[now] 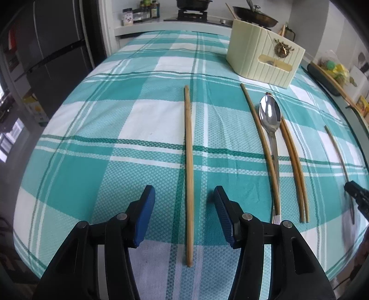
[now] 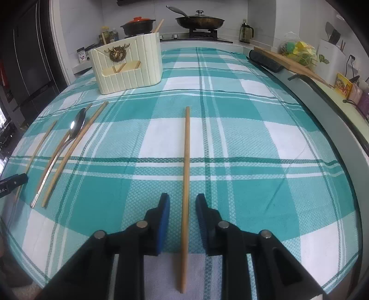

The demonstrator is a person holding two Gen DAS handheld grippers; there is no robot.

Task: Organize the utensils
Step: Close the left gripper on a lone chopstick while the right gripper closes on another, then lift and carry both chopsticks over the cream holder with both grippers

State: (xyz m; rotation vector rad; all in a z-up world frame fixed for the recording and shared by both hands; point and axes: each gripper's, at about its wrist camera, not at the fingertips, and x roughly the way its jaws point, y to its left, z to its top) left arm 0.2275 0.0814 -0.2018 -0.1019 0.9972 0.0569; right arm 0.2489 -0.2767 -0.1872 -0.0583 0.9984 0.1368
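Chopstick lies lengthwise between right gripper fingers, untouched.

No lettering is legible anywhere; packets and bottles on the counter are too blurred.

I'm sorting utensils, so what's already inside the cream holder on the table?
Through the front window of the cream utensil holder, a pale wooden divider or handle shows. A chopstick tip pokes out the top. The walls hide the rest.
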